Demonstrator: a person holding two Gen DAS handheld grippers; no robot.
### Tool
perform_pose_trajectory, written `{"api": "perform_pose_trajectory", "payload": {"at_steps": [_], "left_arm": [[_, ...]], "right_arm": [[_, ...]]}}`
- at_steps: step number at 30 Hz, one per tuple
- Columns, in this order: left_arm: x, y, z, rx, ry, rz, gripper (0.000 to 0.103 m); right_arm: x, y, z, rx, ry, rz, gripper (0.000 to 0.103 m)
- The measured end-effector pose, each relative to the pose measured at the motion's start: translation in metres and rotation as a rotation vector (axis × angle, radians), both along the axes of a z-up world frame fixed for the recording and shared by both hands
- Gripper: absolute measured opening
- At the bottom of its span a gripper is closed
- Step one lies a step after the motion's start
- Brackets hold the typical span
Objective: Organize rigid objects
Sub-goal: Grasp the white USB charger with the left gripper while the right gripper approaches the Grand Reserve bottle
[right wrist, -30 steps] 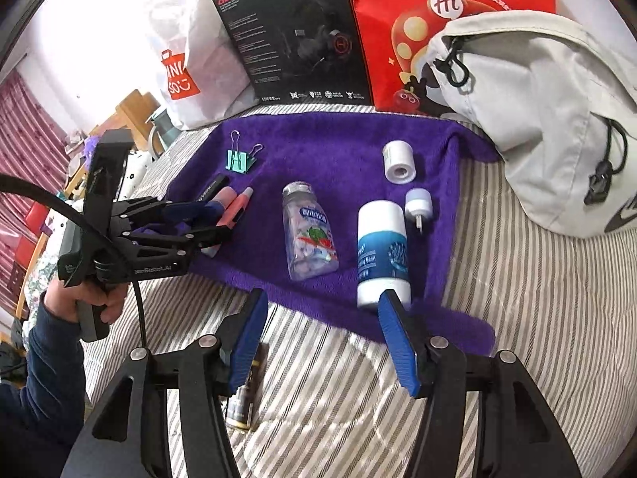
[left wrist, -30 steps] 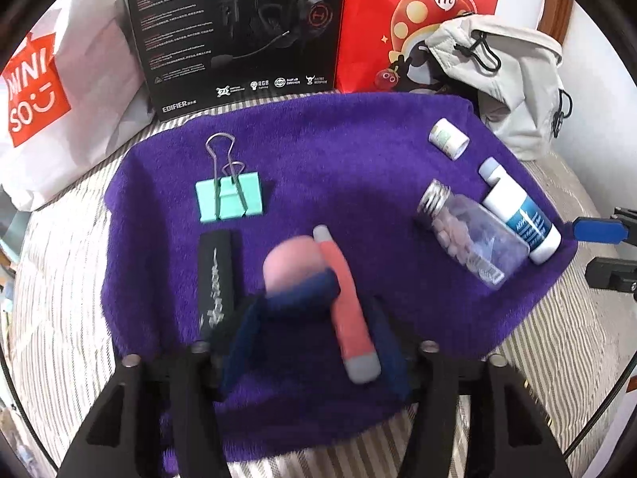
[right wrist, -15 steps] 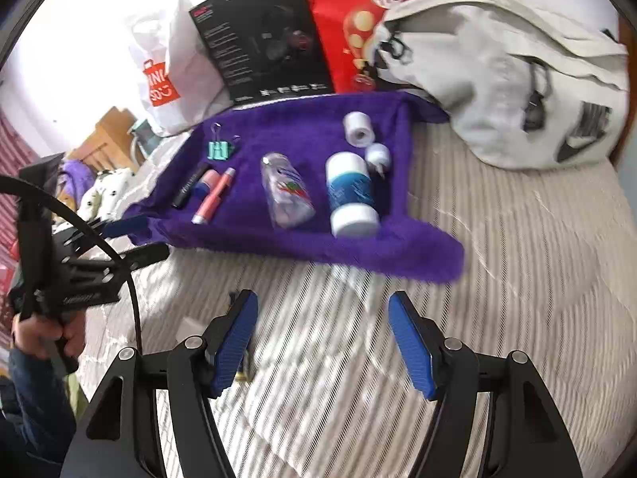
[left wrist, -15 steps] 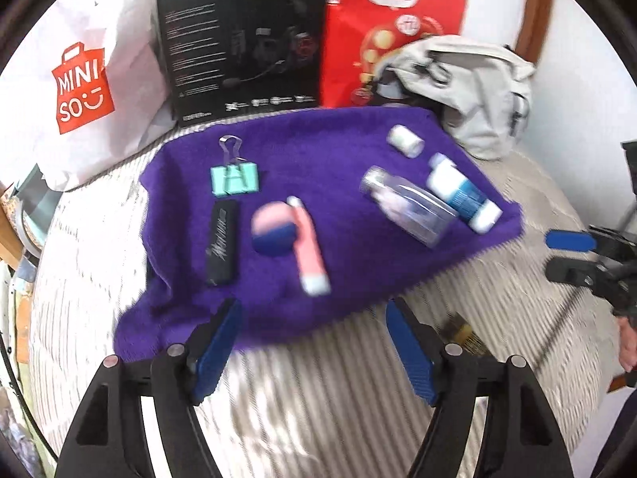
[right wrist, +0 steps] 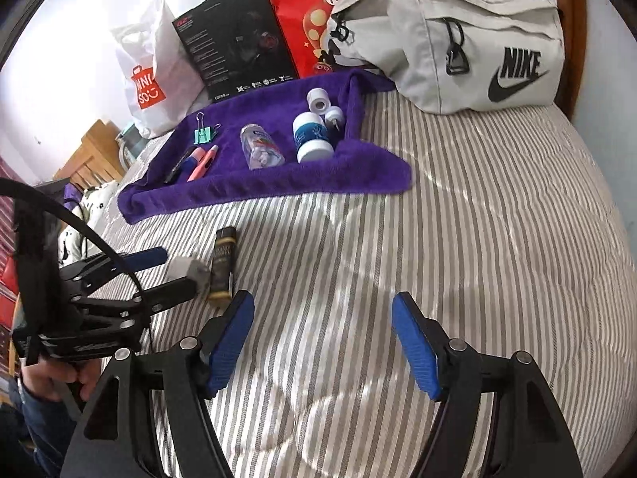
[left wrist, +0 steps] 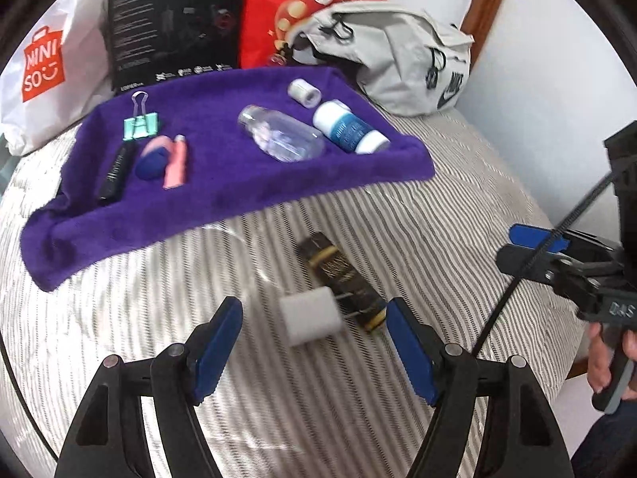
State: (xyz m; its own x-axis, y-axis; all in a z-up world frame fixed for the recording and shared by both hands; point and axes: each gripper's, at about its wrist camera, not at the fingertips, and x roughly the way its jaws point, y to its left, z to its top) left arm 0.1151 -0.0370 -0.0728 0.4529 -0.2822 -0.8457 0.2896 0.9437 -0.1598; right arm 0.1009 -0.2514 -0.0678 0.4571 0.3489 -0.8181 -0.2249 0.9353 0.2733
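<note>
Nearest the left wrist camera, the left gripper (left wrist: 314, 342) stood spread wide and empty, its blue pads either side of a white block (left wrist: 311, 316) that lay on the striped bedcover (left wrist: 358, 418) between them, touching neither. Just beyond the block, toward one o'clock, a dark gold-printed tube (left wrist: 342, 279) lay on the stripes, its near end touching or almost touching the block. At three o'clock the right gripper (left wrist: 533, 247) entered from the edge, a hand (left wrist: 609, 354) on its grip.

From the right wrist view that right gripper (right wrist: 323, 338) was likewise released, jaws apart over bare bedcover and holding nothing.

Farther off, at eleven to twelve o'clock, the purple towel (left wrist: 223, 199) carried the sorted things: a black stick (left wrist: 115, 171), a pink and blue piece (left wrist: 153, 155) and a pink pen (left wrist: 177, 161) side by side at its left, a green binder clip (left wrist: 139, 125) behind them, then a clear bottle (left wrist: 280, 139) and a white and blue bottle (left wrist: 350, 131) lying on their sides, with a small white roll (left wrist: 304, 91) beyond.

Farthest back stood a white shopping bag (left wrist: 43, 63), a black box (left wrist: 175, 20), a red bag (left wrist: 318, 0) and a grey pouch (left wrist: 398, 55).
</note>
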Motion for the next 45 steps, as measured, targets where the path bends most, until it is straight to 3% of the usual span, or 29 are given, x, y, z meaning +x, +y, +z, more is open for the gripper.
{"api": "perform_pose_trajectory", "payload": {"at_steps": [7, 11, 16, 25, 27, 32, 45], "left_arm": [[0.004, -0.007, -0.018, 0.075, -0.019, 0.028, 0.069], [0.005, 0.016, -0.019, 0.064, -0.013, 0.064, 0.048], [0.003, 0.031, -0.018, 0.078, -0.013, 0.061, 0.048], [0.003, 0.018, -0.022, 0.149, -0.051, 0.027, 0.048], [0.003, 0.018, -0.022, 0.155, -0.060, 0.028, 0.043], [0.002, 0.026, -0.021, 0.109, -0.061, 0.042, 0.043], [-0.007, 0.064, -0.015, 0.141, -0.066, 0.090, 0.042]], "right_arm": [[-0.011, -0.007, -0.009, -0.001, 0.020, -0.006, 0.072], [-0.012, -0.004, -0.007, -0.001, 0.012, -0.002, 0.072], [-0.010, 0.008, -0.008, -0.012, 0.016, 0.025, 0.072], [-0.010, 0.027, -0.018, -0.036, 0.043, 0.070, 0.072], [-0.010, 0.029, -0.018, -0.038, 0.047, 0.072, 0.072], [-0.007, 0.041, -0.024, -0.028, 0.057, 0.089, 0.072], [0.017, 0.099, -0.039, -0.058, 0.061, 0.177, 0.072]]}}
